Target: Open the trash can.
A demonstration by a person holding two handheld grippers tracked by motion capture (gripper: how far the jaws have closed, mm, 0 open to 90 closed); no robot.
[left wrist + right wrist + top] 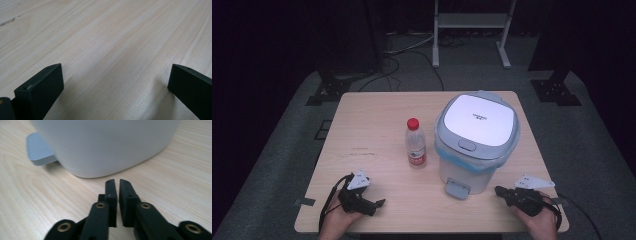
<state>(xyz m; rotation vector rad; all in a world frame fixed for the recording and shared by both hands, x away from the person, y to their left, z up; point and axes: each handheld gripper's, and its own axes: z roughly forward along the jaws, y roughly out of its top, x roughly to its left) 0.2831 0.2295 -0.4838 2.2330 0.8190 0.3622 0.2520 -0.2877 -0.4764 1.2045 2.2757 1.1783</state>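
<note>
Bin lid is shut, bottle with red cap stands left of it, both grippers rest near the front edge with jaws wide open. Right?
Not quite. The left gripper has its jaws spread wide, but the right gripper has its jaws nearly together, as the right gripper view shows. The rest holds: the bin has its lid shut, and the bottle with the red cap stands left of it.

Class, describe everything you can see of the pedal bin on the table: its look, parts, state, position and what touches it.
The pedal bin stands upright on the right half of the wooden table. Its body looks like pale grey plastic, with a glossy white lid that is closed and bears small print too tiny to read. A light blue liner shows under the rim. A grey foot pedal juts from its base toward the person. A plastic bottle stands apart on its left; the right gripper lies near, not touching.
</note>
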